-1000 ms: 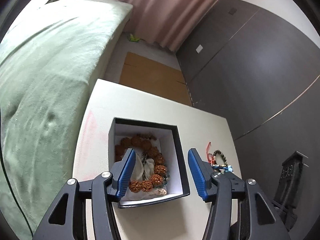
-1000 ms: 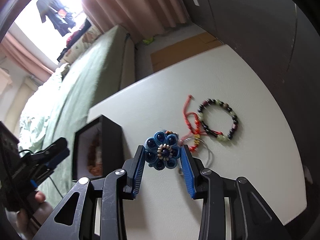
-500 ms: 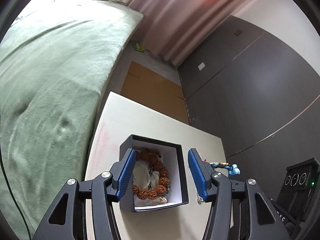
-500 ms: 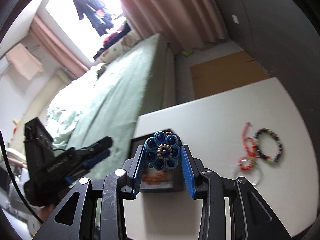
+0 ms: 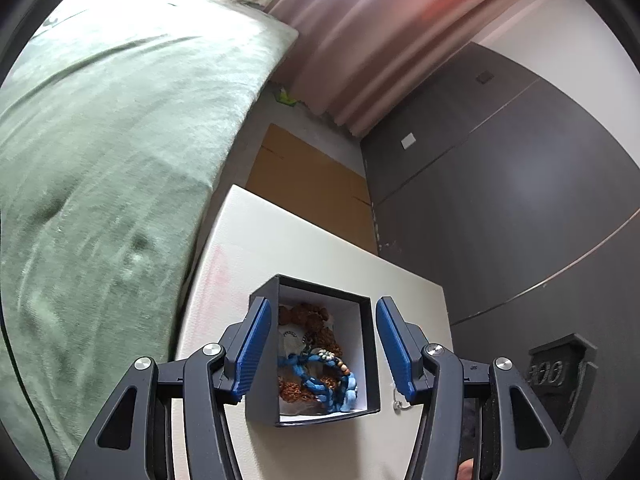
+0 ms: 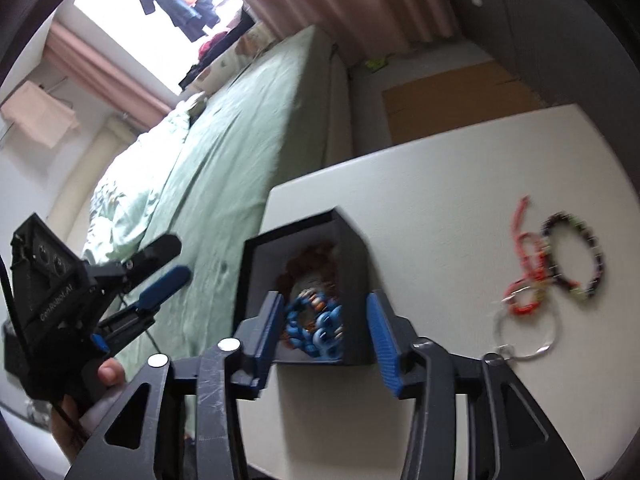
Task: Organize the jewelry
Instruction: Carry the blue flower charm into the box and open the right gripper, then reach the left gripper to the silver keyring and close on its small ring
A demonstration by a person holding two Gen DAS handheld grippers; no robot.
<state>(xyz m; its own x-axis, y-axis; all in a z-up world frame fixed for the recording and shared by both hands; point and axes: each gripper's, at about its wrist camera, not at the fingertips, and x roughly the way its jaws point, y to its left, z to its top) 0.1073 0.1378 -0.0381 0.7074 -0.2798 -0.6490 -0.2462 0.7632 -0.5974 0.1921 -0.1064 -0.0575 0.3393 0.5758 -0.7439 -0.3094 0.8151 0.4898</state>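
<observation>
Blue beaded bracelet (image 5: pixel 326 376) with flower-shaped bead cluster lies in black box (image 5: pixel 370 360) on brown beads (image 5: pixel 308 316). Right gripper (image 6: pixel 322 338) fingers apart, empty, bracelet below between them. Left gripper (image 5: pixel 320 346) fingers apart, straddling the box.

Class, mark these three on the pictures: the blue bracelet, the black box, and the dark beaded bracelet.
blue bracelet (image 5: pixel 320 376): left wrist view, its blue cord.
black box (image 6: pixel 352 264): right wrist view, its dark side wall.
dark beaded bracelet (image 6: pixel 596 272): right wrist view, its beaded right edge.
</observation>
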